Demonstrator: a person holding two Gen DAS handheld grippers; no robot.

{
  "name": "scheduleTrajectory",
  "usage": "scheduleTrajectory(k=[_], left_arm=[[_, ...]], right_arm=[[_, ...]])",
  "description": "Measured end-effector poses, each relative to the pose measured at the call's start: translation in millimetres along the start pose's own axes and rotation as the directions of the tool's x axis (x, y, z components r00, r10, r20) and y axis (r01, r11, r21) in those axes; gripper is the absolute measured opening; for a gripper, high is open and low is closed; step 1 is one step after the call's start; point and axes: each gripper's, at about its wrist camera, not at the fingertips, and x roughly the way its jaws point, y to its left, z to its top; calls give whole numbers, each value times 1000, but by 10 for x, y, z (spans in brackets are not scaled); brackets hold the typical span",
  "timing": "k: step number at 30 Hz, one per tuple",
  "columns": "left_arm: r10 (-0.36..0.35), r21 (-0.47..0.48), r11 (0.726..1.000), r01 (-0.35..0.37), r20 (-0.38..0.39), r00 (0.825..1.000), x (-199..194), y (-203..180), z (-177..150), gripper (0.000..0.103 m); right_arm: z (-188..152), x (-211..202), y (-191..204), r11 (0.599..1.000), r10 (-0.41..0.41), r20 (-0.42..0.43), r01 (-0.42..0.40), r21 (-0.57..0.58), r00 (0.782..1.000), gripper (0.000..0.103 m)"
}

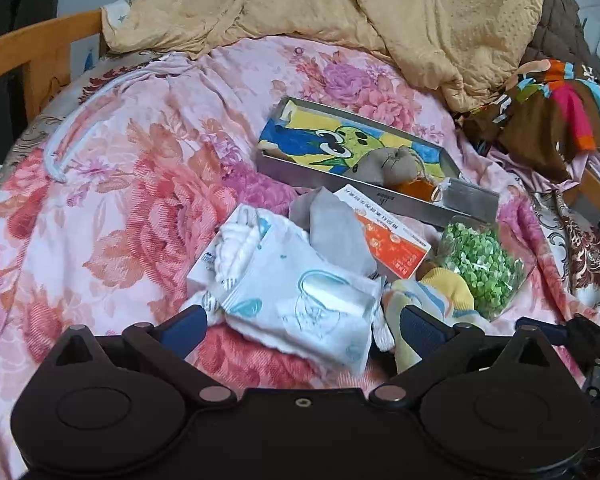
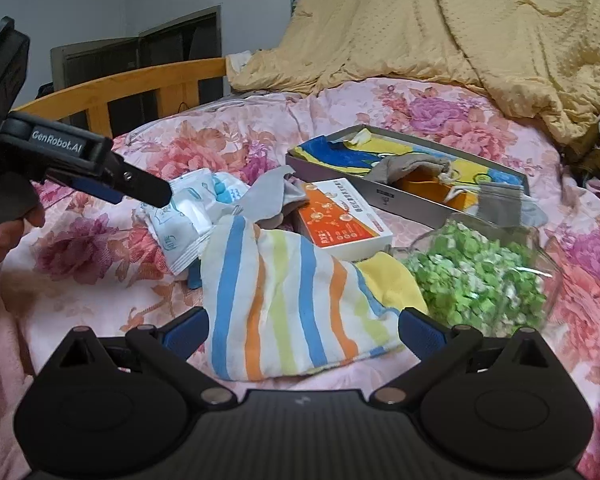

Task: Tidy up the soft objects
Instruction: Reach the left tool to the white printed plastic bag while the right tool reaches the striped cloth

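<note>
My left gripper (image 1: 304, 326) is open, low over a white packet with blue print (image 1: 300, 296) that lies between its fingers. Beside the packet lie a grey cloth (image 1: 336, 228) and a striped sock (image 1: 440, 296). My right gripper (image 2: 304, 334) is open too, its fingers either side of the striped sock (image 2: 284, 300). Further back, a metal tray (image 1: 340, 184) holds a cartoon towel (image 1: 332, 140), a grey pouch (image 1: 392, 164) and grey cloth. In the right wrist view the left gripper's tip reaches the white packet (image 2: 188, 216).
An orange-and-white box (image 2: 340, 220) and a clear bag of green pieces (image 2: 480, 276) lie beside the sock on the floral bedspread (image 1: 120, 200). A yellow quilt (image 1: 340, 12) is heaped behind. A wooden bed rail (image 2: 140, 84) runs at the left. A hand (image 2: 4, 236) holds the left gripper.
</note>
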Motion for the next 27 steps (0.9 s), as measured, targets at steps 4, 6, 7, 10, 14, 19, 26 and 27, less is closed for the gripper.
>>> scheduleTrajectory(k=[4,6,7,10,14,19,26,27], left_arm=[[-14,55,998,13,15,1000,131,25,49,102],[-16,71,997,15,13,1000,195,38,75,102],[-23,69,997,22,11,1000,219,50,86,102],[-41,38,998,42,-3,999,265,94,109,102],[-77,1,997,77,-20,997,281,114,110,101],[-110,13,994,110,-23,994,265,52,84,98],[-172,60,983,172,-3,985,183,-63,58,96],[-180,68,981,180,-3,984,182,-82,48,96]], right_arm=[[13,120,-27,999,35,-7,-35,-1,999,103],[18,160,-45,999,46,-10,-46,3,999,103],[24,185,-59,999,51,-13,-51,8,999,103],[42,259,-110,997,68,-25,-67,34,997,103],[58,309,-207,993,80,-40,-76,95,996,103],[66,352,-311,986,90,-56,-81,143,994,103],[60,419,-355,978,123,-88,-105,182,989,103],[58,426,-353,977,131,-91,-112,183,987,103]])
